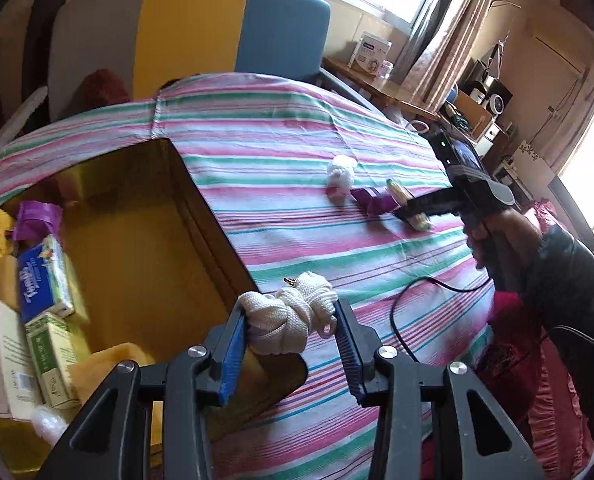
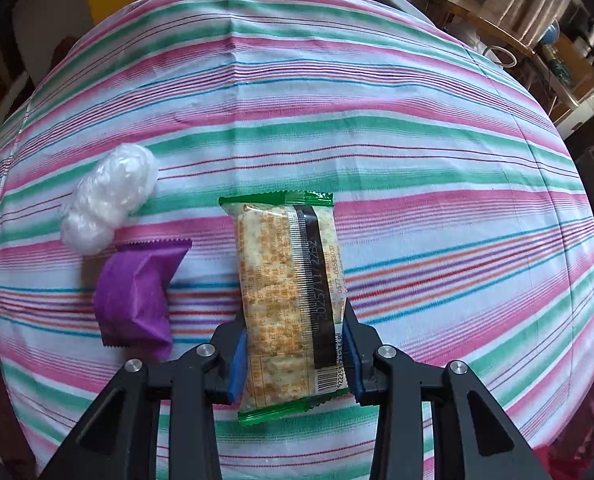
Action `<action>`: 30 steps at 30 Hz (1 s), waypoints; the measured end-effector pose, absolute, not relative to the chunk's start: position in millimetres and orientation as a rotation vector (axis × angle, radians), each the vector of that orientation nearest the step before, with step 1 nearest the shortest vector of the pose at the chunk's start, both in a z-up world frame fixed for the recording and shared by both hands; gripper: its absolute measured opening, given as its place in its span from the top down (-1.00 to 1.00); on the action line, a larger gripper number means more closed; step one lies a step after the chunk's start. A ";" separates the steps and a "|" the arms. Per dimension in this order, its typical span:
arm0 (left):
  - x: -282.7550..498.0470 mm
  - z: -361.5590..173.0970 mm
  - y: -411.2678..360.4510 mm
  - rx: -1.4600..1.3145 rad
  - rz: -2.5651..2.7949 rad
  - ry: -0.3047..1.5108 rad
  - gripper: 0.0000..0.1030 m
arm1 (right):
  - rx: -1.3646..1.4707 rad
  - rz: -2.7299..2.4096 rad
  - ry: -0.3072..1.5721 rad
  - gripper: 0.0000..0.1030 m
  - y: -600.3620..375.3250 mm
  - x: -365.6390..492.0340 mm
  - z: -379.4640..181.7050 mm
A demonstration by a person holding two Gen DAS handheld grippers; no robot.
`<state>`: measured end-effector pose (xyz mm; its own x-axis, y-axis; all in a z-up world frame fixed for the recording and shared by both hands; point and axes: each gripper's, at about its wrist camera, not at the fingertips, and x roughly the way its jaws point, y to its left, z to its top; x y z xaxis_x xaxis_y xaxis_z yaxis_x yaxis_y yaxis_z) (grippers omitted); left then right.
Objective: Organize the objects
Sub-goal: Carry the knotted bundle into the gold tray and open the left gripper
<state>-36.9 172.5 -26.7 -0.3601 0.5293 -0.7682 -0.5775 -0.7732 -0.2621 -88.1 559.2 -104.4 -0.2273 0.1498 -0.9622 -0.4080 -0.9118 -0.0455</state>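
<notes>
- The box [image 1: 145, 240] stood open at the top; its far, right half was bare, with room to reach in.
- Cartons [image 1: 45, 280], a purple packet and yellow things crowded its left side.
- The box's right wall [image 1: 213, 216] rose between its inside and the striped cloth [image 1: 281, 168].
- The cloth beyond the wall lay mostly free.
- A white wad [image 2: 109, 196] and a purple pouch [image 2: 137, 292] lay touching, just left of the right claw [image 2: 295, 356], leaving a narrow gap.
- To that claw's right and beyond it, the cloth was bare.
- A black cable [image 1: 417, 292] trailed across the cloth near the right edge.
</notes>
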 end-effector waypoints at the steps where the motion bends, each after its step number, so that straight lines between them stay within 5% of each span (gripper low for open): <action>1: -35.1 -23.9 169.2 -1.172 2.172 0.079 0.18 | -1.677 2.193 0.311 0.24 557.3 -83.9 -104.1; 30: -8.0 -24.1 118.1 -1.145 2.330 0.085 0.18 | -1.567 2.253 0.281 0.18 537.3 -59.1 -101.3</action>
